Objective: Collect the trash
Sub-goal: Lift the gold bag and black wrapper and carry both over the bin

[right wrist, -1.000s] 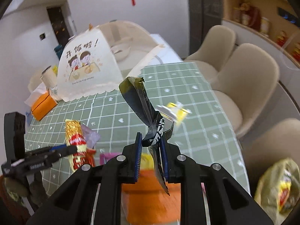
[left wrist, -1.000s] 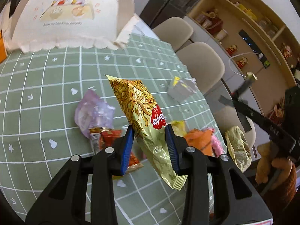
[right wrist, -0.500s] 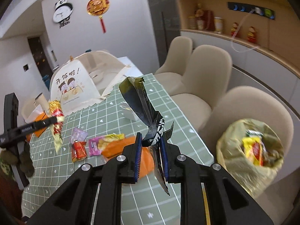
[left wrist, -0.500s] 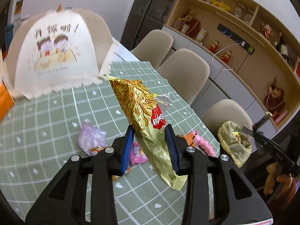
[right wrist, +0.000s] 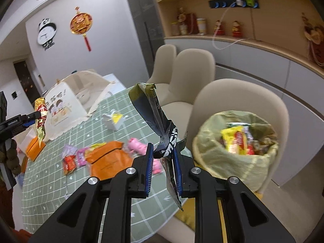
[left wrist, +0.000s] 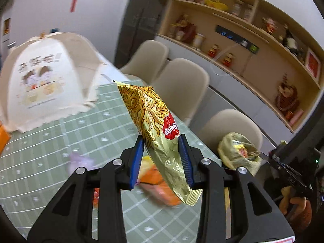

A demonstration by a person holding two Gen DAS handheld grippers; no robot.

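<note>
Wrappers ride in both claws: the left claw (left wrist: 162,160) clamps a gold crinkled noodle packet (left wrist: 154,121), the right claw (right wrist: 162,166) pinches a dark twisted foil wrapper (right wrist: 156,121), above the green checked bench (right wrist: 50,174). Next, probably, each must reach over the yellow-green plastic trash bag (right wrist: 222,154) on the chair and release.

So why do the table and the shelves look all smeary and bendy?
Left wrist view: the green checked tablecloth and cream food cover are motion-blurred, while the gold noodle packet stays sharp. Right wrist view: only mild blur, and the wooden wall shelves curve from fisheye distortion.
</note>
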